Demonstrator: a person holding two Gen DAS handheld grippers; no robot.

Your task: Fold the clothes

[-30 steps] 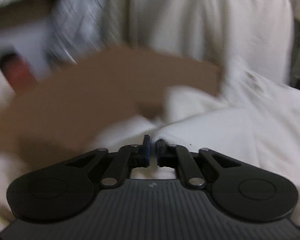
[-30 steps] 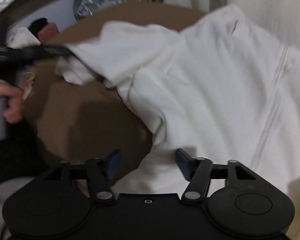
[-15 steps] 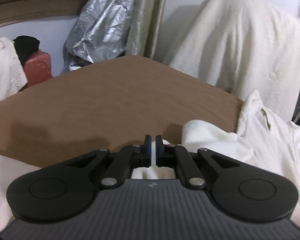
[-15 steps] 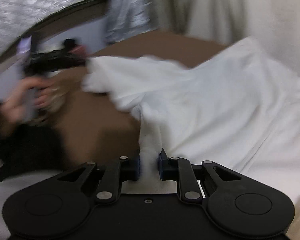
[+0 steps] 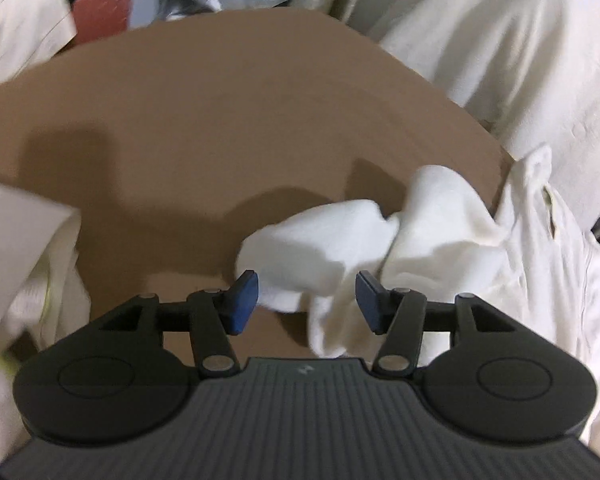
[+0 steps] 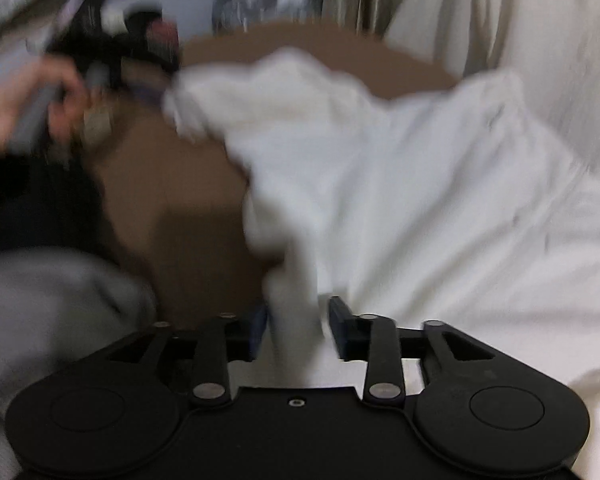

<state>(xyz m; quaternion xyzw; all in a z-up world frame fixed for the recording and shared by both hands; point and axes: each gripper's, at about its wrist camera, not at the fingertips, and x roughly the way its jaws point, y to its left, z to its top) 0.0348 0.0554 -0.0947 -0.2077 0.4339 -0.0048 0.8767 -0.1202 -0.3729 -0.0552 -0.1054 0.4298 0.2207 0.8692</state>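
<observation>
left hand-held gripper [image 5: 306, 296] spread wide over white garment [image 5: 364, 236] | right hand-held gripper [image 6: 298, 326] seemingly part-open, cloth between

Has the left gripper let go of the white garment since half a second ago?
Yes. The left gripper was pinched shut on the white garment; its fingers now stand wide apart and the cloth lies loose between them on the brown table.
</observation>
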